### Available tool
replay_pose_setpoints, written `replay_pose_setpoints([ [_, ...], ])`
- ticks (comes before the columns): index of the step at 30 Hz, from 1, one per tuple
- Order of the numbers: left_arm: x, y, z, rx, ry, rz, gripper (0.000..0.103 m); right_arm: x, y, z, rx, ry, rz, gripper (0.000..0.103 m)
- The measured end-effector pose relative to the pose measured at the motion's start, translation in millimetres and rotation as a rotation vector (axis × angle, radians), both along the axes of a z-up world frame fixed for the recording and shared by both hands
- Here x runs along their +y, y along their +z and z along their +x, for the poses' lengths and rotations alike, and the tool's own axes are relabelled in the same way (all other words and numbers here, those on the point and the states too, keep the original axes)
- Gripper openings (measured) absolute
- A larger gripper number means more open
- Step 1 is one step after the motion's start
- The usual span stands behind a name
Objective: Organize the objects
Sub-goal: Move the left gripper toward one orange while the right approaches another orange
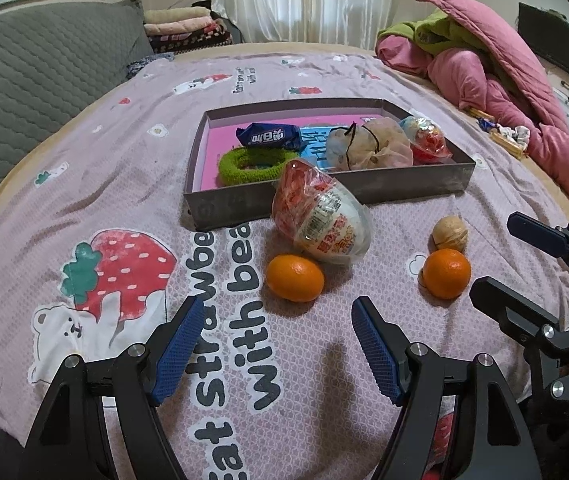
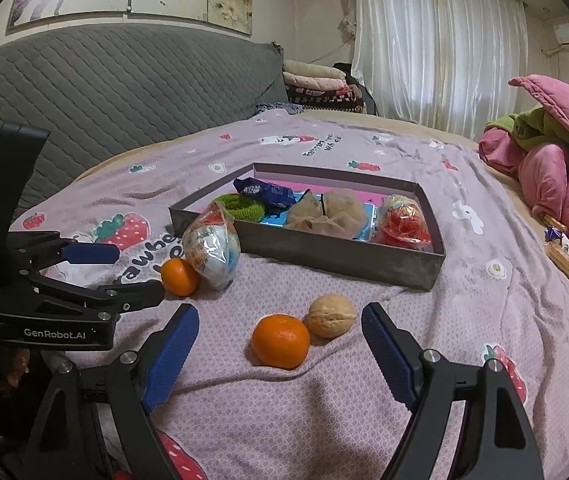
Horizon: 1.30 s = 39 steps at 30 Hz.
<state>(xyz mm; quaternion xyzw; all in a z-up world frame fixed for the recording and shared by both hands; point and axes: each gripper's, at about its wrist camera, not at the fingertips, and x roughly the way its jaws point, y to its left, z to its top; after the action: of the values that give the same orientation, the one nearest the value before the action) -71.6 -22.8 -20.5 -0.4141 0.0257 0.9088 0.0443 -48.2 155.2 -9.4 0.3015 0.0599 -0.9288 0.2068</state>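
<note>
Facing the bed's strawberry-print sheet (image 1: 84, 184), both tools hover with nothing between their pads: the left hand-held gripper (image 1: 276, 344) has its jaws spread wide and empty, and so does the right hand-held gripper (image 2: 280, 354). Four loose things lie in front of the grey tray (image 1: 420, 184), which already holds a green hair ring (image 1: 252, 162), a blue snack packet (image 1: 270, 136), a mesh pouch (image 1: 368, 144) and a wrapped toy egg. Straight ahead of the left jaws, slightly right of their centre line, sits the left mandarin (image 1: 295, 278), touching the big wrapped egg (image 1: 322, 216) that leans behind it with its long axis tilted up toward the tray wall. Dead ahead of the right jaws sits the right mandarin (image 2: 281, 340), with a walnut (image 2: 331, 316) just beside it, toward the tray. Each mandarin is likely best taken by the tool directly facing it; being round, neither needs the wrist turned, only a reach forward and down.
</note>
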Motion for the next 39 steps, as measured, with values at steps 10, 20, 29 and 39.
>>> replay_pose_setpoints([
  [10,-4.0,-9.3,-8.3,-0.011,0.020,0.004,0.077,-3.0,-8.4,-6.6,-0.013,-0.001,0.025,0.083],
  [20,-4.4,-20.0,-21.5,-0.025,0.026,0.021,0.077,-6.8,-15.6,-12.8,-0.025,-0.005,0.026,0.083],
  [29,-4.5,-24.0,-30.2,-0.027,0.023,0.037,0.077,-13.0,-23.9,-20.2,-0.045,0.004,0.041,0.079],
  [39,-2.0,-28.9,-38.3,-0.029,0.007,0.037,0.077,-14.9,-29.4,-31.2,-0.042,-0.026,0.069,0.072],
])
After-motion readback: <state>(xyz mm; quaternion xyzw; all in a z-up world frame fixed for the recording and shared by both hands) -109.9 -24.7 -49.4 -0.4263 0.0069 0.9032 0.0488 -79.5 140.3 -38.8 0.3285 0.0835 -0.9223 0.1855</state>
